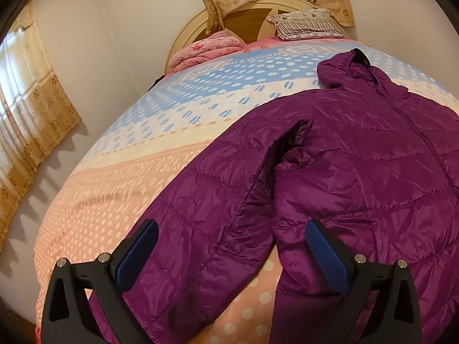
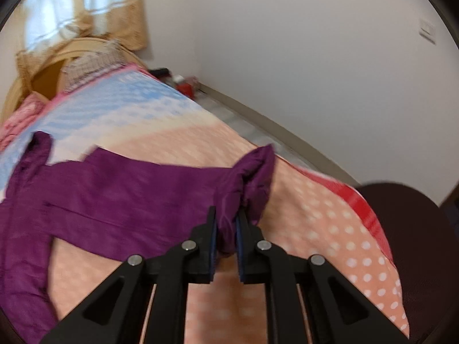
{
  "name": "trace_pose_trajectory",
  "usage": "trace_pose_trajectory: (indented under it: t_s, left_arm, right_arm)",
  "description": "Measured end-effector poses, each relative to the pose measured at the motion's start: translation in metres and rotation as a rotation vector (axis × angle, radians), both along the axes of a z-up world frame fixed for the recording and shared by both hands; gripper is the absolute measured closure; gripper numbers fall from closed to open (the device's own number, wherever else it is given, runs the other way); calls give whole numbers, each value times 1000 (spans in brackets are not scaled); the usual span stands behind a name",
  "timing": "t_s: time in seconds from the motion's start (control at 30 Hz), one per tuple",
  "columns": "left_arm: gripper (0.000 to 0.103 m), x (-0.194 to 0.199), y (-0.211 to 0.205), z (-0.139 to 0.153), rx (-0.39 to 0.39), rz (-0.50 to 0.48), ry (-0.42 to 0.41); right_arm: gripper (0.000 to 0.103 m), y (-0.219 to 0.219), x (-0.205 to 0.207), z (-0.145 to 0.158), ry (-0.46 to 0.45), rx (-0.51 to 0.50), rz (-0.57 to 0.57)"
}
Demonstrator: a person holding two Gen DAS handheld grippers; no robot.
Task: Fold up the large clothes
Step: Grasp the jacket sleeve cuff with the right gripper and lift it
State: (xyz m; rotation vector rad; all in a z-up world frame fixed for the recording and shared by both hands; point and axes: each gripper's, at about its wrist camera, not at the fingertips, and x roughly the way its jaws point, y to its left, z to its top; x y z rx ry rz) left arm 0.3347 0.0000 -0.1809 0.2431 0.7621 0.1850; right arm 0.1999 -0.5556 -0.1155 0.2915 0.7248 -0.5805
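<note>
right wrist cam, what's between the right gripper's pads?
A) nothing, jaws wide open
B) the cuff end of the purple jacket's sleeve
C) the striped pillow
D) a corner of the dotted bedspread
B: the right gripper is clamped on bunched purple fabric at the sleeve end of the purple jacket, lifted off the dotted bedspread.

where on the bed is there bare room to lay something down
Free: the bedspread between the jacket's sleeve and the bed's curtain-side edge, and the blue band below the pillow. Crowded: where the purple jacket lies.
</note>
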Motion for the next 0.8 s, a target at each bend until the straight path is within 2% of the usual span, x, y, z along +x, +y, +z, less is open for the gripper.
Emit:
trace_pose_trajectory:
  t_s: [0.1, 0.3, 0.5, 0.8]
  left_arm:
    - [1, -1, 4, 0, -5, -4, -1]
    - [1, 5, 16, -2, -19, 10, 3]
    - [1, 10, 25, -5, -19, 16, 3]
    - [1, 17, 44, -14, -21, 40, 19]
  right_arm:
    - [90, 31, 24, 18, -36, -14, 73]
    - [90, 110, 77, 35, -67, -63, 247]
    - [91, 185, 130, 28, -64, -90, 405]
    - [91, 275, 172, -2, -29, -72, 563]
